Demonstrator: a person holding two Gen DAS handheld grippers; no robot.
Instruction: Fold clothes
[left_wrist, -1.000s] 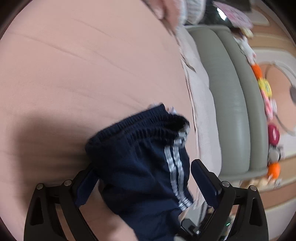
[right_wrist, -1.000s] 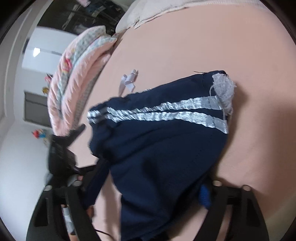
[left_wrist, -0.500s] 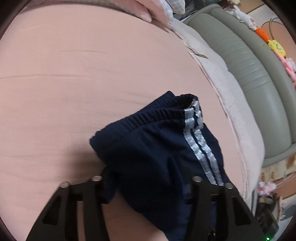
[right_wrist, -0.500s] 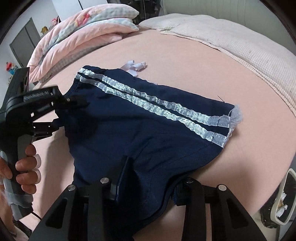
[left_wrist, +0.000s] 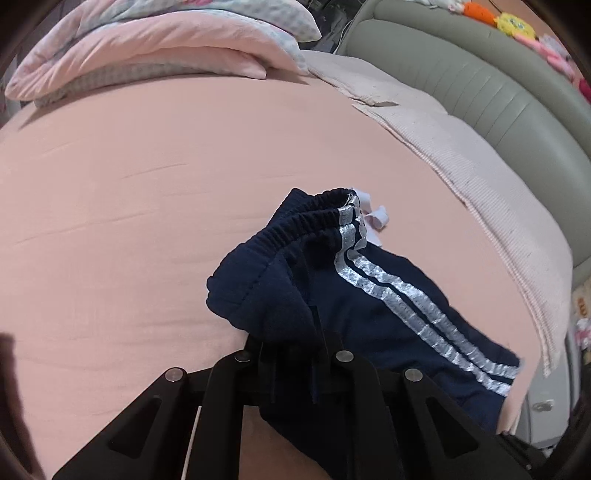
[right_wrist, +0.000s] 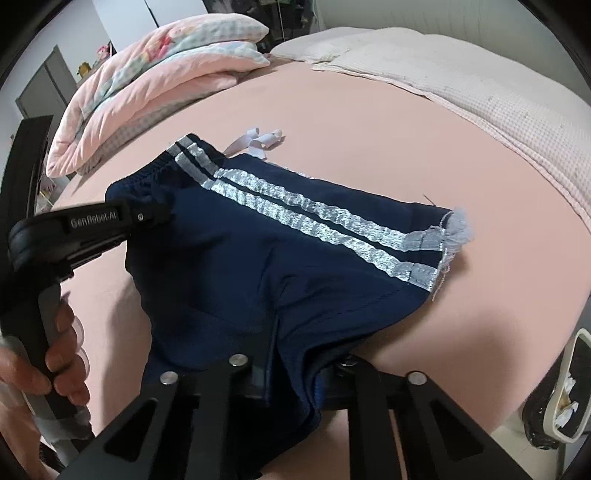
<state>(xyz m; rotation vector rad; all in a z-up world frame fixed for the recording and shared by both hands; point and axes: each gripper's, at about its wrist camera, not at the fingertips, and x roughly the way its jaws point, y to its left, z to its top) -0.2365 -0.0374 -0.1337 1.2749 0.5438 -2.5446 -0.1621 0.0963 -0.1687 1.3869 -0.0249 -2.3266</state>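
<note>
**Mei:** Pink sheet on the bed (left_wrist: 147, 221), a folded pink quilt (left_wrist: 159, 44) at the head, a grey padded bench (left_wrist: 480, 85) past the far edge. Where is the garment from the left wrist camera?

**Jun:** The navy blue shorts with two silver side stripes (left_wrist: 369, 295) lie on the sheet near the bed's front edge, elastic waistband toward the quilt. The left tongs (left_wrist: 291, 350) are closed tight on a bunched fold of navy cloth by the waistband corner.

**Mei:** And from the right wrist camera?

**Jun:** The same shorts (right_wrist: 258, 240) are spread fairly flat, stripes running from the waistband to the frayed leg hem, a curled white ribbon (right_wrist: 258, 142) just beyond the waistband. The right tongs (right_wrist: 295, 373) are closing, with navy cloth from the lower edge gathered between their fingers; they look clamped on it. The left tongs (right_wrist: 162, 216) reach in from the side, carried by the person's left hand (right_wrist: 55, 362).

**Mei:** How far along?

**Jun:** Early, I'd say. Both near corners are gripped, but no fold shows yet. Carrying that edge across, laying it down and smoothing it all seem left.
</note>
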